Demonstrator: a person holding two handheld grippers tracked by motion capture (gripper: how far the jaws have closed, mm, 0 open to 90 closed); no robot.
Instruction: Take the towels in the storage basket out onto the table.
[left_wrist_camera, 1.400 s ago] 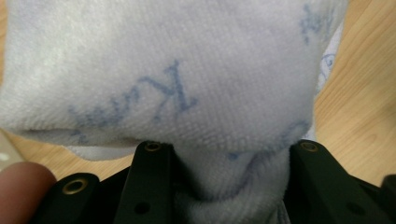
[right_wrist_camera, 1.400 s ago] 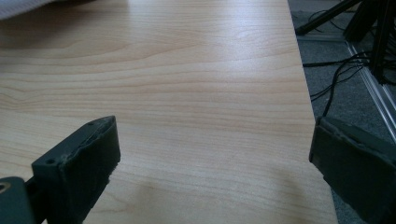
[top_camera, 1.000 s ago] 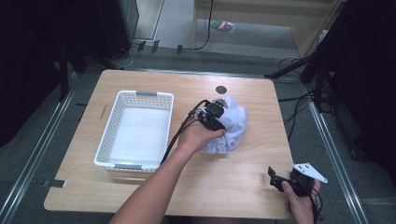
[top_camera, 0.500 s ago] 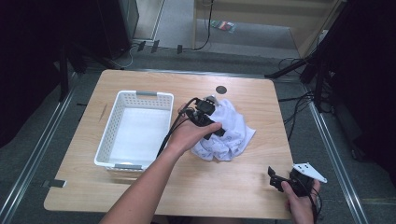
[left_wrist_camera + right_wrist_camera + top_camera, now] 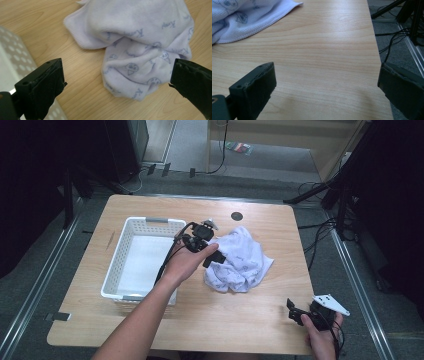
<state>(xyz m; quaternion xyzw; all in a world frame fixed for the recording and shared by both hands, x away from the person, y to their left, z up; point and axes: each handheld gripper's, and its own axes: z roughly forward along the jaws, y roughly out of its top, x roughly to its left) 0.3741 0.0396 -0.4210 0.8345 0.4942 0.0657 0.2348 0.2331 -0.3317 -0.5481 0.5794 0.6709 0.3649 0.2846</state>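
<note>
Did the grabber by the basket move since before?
Yes. The left gripper slid left toward the white basket. A second ago it sat over the middle of the cloth; now it is open at the cloth's left edge.

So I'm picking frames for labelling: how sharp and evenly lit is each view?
High view: table evenly lit, surroundings dark. Left gripper view: printed cloth slightly soft, tool jaws blurred. Right gripper view: wood grain crisp, faint shadow near the jaws.
</note>
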